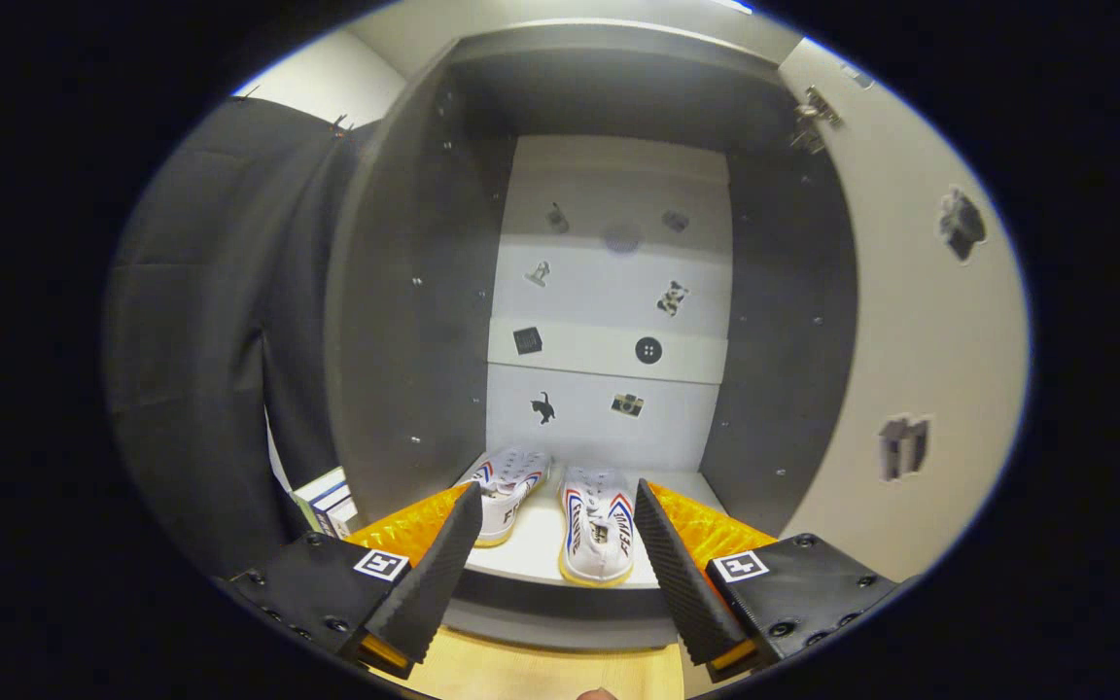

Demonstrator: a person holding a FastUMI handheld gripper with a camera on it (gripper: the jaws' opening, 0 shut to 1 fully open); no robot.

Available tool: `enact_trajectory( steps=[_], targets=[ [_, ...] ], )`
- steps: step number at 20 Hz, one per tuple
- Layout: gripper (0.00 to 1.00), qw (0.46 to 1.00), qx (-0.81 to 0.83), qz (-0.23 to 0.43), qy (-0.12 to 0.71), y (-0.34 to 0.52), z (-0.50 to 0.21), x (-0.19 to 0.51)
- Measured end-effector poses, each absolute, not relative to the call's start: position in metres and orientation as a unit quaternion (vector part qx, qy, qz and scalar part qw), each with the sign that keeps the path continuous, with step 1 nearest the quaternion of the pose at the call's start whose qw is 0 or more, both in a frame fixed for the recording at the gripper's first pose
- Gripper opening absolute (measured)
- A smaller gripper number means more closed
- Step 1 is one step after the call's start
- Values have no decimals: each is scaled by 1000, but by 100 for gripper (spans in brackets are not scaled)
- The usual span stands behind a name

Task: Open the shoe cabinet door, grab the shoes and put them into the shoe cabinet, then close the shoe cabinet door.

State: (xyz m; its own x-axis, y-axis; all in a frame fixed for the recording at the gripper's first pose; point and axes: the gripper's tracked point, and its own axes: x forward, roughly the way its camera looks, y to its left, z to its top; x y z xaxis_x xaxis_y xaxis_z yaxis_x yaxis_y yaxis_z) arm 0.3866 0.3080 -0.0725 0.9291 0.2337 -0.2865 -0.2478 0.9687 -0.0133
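Note:
The shoe cabinet (404, 321) stands open ahead of me, dark grey walls and a pale back panel with small stickers. Its door (910, 321) is swung out to the right, pale on the inside, with a hinge near its top. Two white shoes with red and blue stripes rest on the cabinet's pale floor: the left shoe (511, 486) and the right shoe (597, 530), toes toward me. My gripper (552, 506) is open just outside the cabinet, its fingers spread to either side of the shoes and touching neither.
A black cloth wall (210, 369) hangs to the left of the cabinet. A small stack of boxes (327, 501) sits at the cabinet's lower left corner. A light wooden surface (541, 671) lies below the fingers, in front of the cabinet's front lip.

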Motion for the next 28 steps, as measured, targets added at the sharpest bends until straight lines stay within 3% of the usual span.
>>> enact_trajectory(
  steps=[15, 28],
  targets=[
    [97, 983, -9, 151, 100, 257, 10, 176],
    [97, 975, 83, 193, 77, 124, 66, 109]
  ],
)
